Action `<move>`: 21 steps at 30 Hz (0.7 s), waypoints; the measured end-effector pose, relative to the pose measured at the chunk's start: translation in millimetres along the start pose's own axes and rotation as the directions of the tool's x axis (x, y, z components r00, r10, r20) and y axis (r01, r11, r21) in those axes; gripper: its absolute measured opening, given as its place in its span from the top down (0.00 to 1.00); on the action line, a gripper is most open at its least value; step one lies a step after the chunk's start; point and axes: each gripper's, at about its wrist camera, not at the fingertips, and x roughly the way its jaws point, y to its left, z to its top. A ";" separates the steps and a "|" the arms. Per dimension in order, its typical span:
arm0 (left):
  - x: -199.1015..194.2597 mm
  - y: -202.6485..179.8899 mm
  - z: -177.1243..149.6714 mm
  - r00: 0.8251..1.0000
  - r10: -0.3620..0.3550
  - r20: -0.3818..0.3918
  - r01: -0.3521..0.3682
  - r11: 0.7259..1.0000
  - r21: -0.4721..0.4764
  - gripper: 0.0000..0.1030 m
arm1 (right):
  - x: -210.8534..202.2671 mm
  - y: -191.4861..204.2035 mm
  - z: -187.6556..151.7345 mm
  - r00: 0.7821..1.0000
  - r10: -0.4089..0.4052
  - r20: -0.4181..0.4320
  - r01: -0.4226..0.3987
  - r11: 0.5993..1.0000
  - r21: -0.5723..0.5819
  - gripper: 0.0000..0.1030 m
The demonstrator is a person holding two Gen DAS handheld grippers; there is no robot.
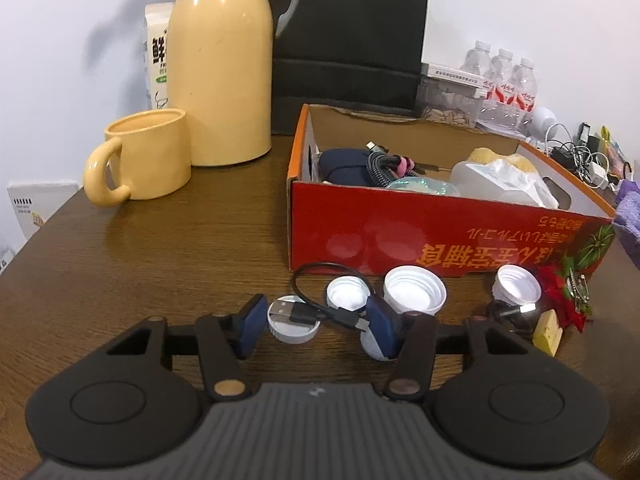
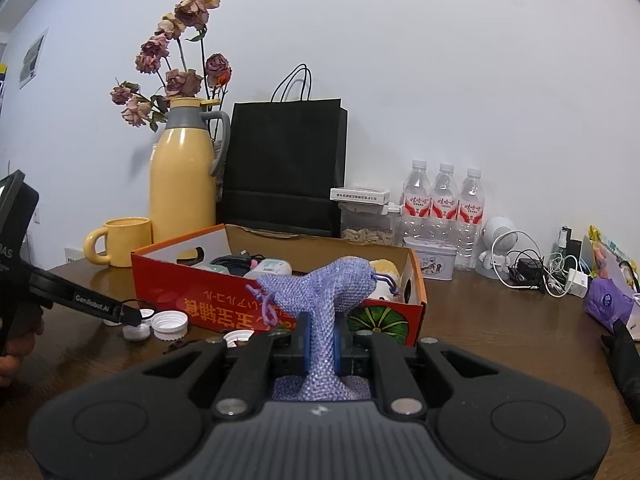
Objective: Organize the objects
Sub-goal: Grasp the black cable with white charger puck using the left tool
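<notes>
Left wrist view: my left gripper [image 1: 318, 328] hangs half open over the black cable [image 1: 316, 312] and white caps [image 1: 414, 292] lying on the table [image 1: 180, 248] just before the red box [image 1: 440, 232], gripping nothing. My right gripper [image 2: 322, 344] pinches the purple pouch [image 2: 320, 296] tight, raised in front of the box.

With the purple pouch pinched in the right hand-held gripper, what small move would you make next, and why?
I would probably carry the right hand-held gripper forward over the red box and release there. Its jaws are shut on the purple mesh pouch, the box stands open just ahead, and other small items already lie inside it.
</notes>
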 end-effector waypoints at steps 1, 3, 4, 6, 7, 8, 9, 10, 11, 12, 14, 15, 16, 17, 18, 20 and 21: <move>-1.6 -1.1 -0.3 1.000 0.002 0.008 -0.002 1.000 0.007 0.46 | 0.0 0.0 0.0 1.000 0.000 0.000 0.000 1.000 0.000 0.91; -4.9 -3.4 -1.1 1.000 0.009 0.026 -0.010 1.000 0.019 0.46 | -0.1 0.0 0.0 1.000 0.000 0.001 0.000 1.000 0.000 0.91; -6.3 -4.1 -1.3 0.999 0.014 0.033 -0.015 1.000 0.022 0.46 | -0.2 0.0 0.0 1.000 0.000 0.002 0.000 1.000 0.000 0.91; -8.6 -4.4 -1.4 0.999 0.016 0.043 -0.017 1.000 0.024 0.49 | -0.2 -0.2 0.1 1.000 0.001 0.002 -0.001 1.000 0.000 0.91; -9.6 -4.5 -1.0 0.999 0.019 0.047 -0.020 1.000 0.023 0.63 | -0.2 -0.3 0.1 1.000 0.001 0.003 -0.001 1.000 0.000 0.91; -9.9 -4.1 -0.8 0.999 0.021 0.046 -0.022 1.000 0.022 0.64 | -0.3 -0.4 0.2 1.000 0.001 0.003 -0.001 1.000 0.001 0.91; -10.3 -3.7 -0.8 0.999 0.021 0.046 -0.022 1.000 0.018 0.64 | -0.2 -0.3 0.2 1.000 0.001 0.002 -0.001 1.000 0.000 0.91; -10.4 -3.5 -0.6 0.999 0.023 0.045 -0.024 1.000 0.018 0.64 | -0.1 -0.4 0.2 1.000 0.001 0.002 -0.001 1.000 0.000 0.91; -10.5 -3.5 -0.6 0.999 0.021 0.046 -0.022 1.000 0.020 0.65 | -0.3 -0.8 0.5 1.000 0.001 0.003 -0.001 1.000 0.000 0.91; -10.5 -3.9 -0.7 0.999 0.019 0.044 -0.020 1.000 0.024 0.66 | -0.3 -0.8 0.5 1.000 0.002 0.002 -0.002 1.000 0.000 0.91; -10.5 -5.0 -1.4 0.999 0.022 0.042 -0.023 0.999 0.030 0.66 | -0.3 -0.8 0.6 1.000 0.002 0.003 -0.002 1.000 0.000 0.91; -10.8 -5.1 -1.4 0.999 0.024 0.045 -0.025 0.999 0.030 0.63 | -0.2 -0.7 0.5 1.000 0.001 0.003 -0.001 1.000 0.000 0.91; -11.4 -5.0 -1.6 0.999 0.025 0.049 -0.026 0.999 0.029 0.54 | -0.2 -0.6 0.5 1.000 0.001 0.003 -0.001 1.000 0.000 0.91; -11.8 -5.1 -1.6 0.998 0.028 0.054 -0.030 0.999 0.029 0.50 | -0.3 -0.5 0.6 1.000 0.001 0.003 -0.001 1.000 -0.001 0.91; -12.4 -5.2 -1.3 0.998 0.033 0.062 -0.035 0.999 0.028 0.47 | -0.5 -0.7 1.0 1.000 0.001 0.004 -0.001 1.000 -0.002 0.91; -12.7 -5.1 -0.1 0.997 0.033 0.073 -0.034 0.999 0.023 0.47 | -0.6 -0.7 1.4 1.000 0.000 0.004 0.000 1.000 -0.005 0.91; -11.5 -5.8 1.9 0.996 0.042 0.081 -0.044 0.999 0.023 0.47 | -0.6 -0.4 1.8 1.000 -0.001 0.005 0.001 1.000 -0.008 0.91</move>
